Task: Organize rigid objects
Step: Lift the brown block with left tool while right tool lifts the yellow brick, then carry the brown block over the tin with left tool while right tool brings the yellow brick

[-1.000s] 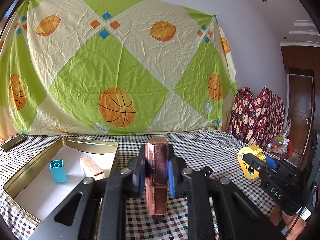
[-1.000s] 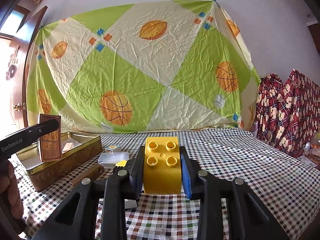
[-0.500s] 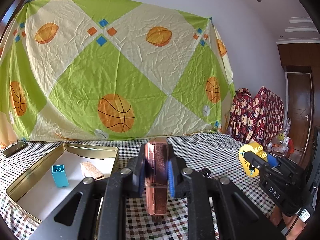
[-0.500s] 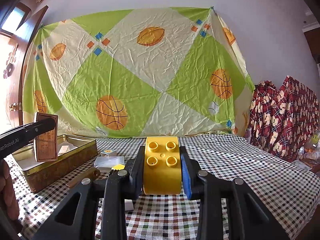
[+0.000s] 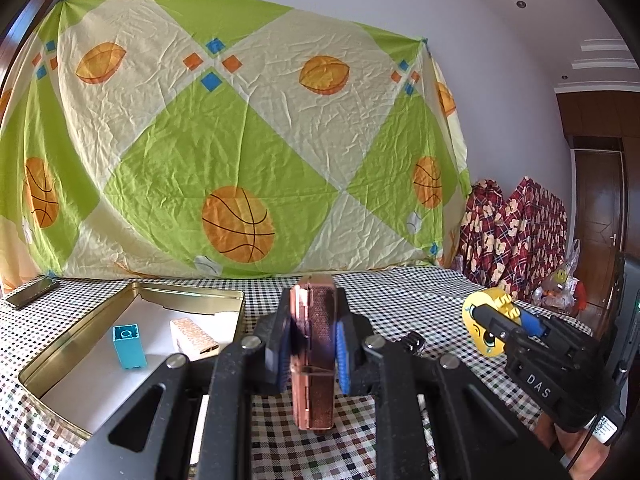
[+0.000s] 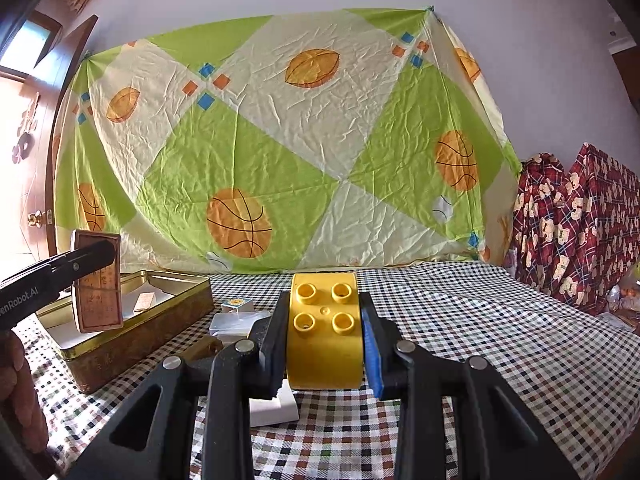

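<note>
My left gripper (image 5: 313, 344) is shut on a flat copper-brown box (image 5: 314, 360), held upright above the checked tablecloth, right of the open gold tin (image 5: 132, 294). In the right wrist view the same box (image 6: 98, 284) hangs over the tin (image 6: 140, 344). My right gripper (image 6: 325, 336) is shut on a yellow four-stud toy brick (image 6: 324, 332), held above the table; it shows in the left wrist view (image 5: 486, 330) at the right. The tin holds a teal brick (image 5: 129, 346) and a small tan box (image 5: 194, 338).
A white box (image 6: 236, 322), a brown stick-like object (image 6: 200, 350) and a white block (image 6: 274, 406) lie on the cloth between tin and right gripper. A dark phone (image 5: 32, 293) lies at the far left. A patterned sheet hangs behind; plaid bags (image 6: 580, 224) stand right.
Both grippers have risen and tilted up slightly while keeping their objects. The tin and table sit lower in both views than before.
</note>
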Tool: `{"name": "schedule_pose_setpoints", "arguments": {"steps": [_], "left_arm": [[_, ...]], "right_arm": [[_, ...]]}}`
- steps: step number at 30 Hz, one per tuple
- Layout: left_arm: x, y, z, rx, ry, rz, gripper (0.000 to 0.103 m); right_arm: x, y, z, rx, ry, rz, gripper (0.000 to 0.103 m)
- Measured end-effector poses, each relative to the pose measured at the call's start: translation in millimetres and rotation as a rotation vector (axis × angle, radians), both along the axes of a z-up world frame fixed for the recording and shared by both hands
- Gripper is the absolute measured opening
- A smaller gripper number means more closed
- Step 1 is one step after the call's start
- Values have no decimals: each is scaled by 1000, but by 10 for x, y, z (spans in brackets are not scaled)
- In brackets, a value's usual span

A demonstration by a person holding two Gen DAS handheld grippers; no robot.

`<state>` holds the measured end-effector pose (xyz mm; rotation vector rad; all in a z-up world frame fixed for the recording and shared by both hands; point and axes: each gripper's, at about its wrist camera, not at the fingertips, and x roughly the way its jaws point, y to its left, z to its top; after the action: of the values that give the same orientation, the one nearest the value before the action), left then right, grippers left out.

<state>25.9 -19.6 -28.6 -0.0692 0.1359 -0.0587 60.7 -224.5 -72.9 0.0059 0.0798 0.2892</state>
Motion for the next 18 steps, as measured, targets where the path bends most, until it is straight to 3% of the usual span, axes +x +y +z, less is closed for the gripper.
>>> {"name": "schedule_pose_setpoints", "arguments": {"steps": [18], "left_arm": [[-112,178,-51,-18,9,23,16]], "right_arm": [[-80,299,-11,-15,5,70,34]]}}
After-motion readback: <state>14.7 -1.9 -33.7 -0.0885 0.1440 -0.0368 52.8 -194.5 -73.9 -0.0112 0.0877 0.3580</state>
